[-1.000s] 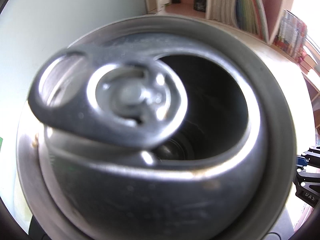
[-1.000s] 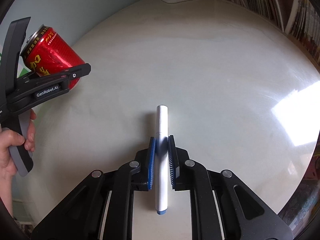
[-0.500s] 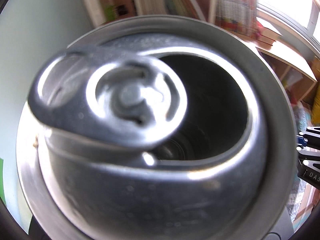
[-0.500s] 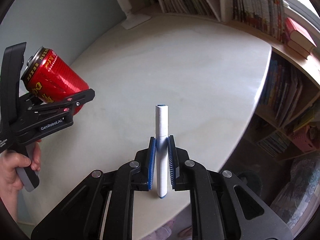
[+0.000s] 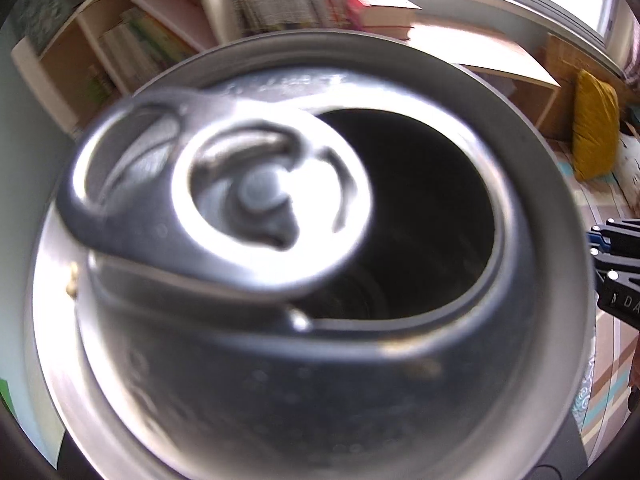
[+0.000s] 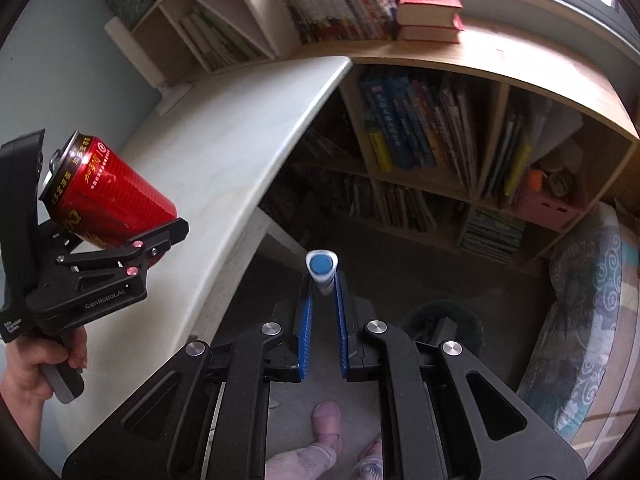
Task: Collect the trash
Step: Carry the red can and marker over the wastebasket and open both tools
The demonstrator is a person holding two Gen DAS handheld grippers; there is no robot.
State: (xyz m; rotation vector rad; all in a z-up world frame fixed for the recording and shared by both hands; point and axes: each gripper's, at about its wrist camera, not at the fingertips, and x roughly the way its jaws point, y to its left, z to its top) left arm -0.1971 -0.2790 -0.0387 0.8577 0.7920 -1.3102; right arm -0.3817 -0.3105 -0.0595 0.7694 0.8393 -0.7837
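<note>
A red drink can [image 6: 120,200], opened, lies tilted in my left gripper [image 6: 108,182], which is shut on it at the left of the right wrist view. In the left wrist view the can's silver top [image 5: 304,240] with its pull tab fills the picture and hides the fingers. My right gripper [image 6: 322,300] holds a white marker [image 6: 321,276] between its blue pads [image 6: 306,332]. Its jaws are closing tighter on the marker. The marker's blue end points at the camera. Both grippers hang beyond the white table's [image 6: 208,168] edge, above the floor.
A low bookshelf [image 6: 420,140] full of books stands ahead, with red books [image 6: 430,14] on top. A dark round bin [image 6: 444,320] sits on the floor below the right gripper. The person's feet [image 6: 328,420] are below, a patterned cushion [image 6: 580,320] at the right.
Both grippers have swung off the tabletop toward the bookshelf and floor, keeping the can and the marker. The marker has tipped in the right grip, its end now facing the camera.
</note>
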